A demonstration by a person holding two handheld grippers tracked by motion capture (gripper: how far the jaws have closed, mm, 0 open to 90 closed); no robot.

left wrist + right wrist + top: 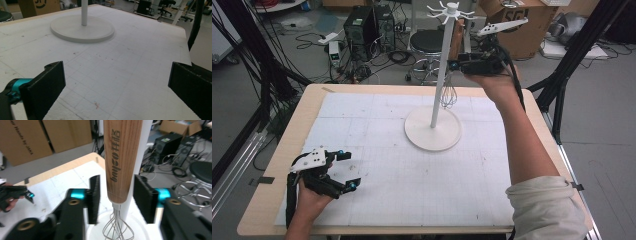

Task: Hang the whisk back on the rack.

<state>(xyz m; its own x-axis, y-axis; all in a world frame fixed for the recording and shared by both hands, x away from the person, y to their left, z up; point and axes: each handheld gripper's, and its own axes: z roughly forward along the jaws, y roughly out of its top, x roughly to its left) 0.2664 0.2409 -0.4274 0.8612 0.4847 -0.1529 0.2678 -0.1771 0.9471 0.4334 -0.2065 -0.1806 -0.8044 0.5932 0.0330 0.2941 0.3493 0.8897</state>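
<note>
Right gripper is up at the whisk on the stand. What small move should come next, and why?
Probably close the right gripper on the whisk. Its jaws straddle the lower end of the wooden handle with a gap on each side, so nothing is gripped yet. The whisk hangs against the white stand; the left gripper rests open on the table.

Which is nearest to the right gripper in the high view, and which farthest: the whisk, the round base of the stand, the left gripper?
1. Whisk: between the right gripper's open jaws, beside the pole.
2. Round base: below it, mid-table.
3. Left gripper: near left corner of the table.
</note>
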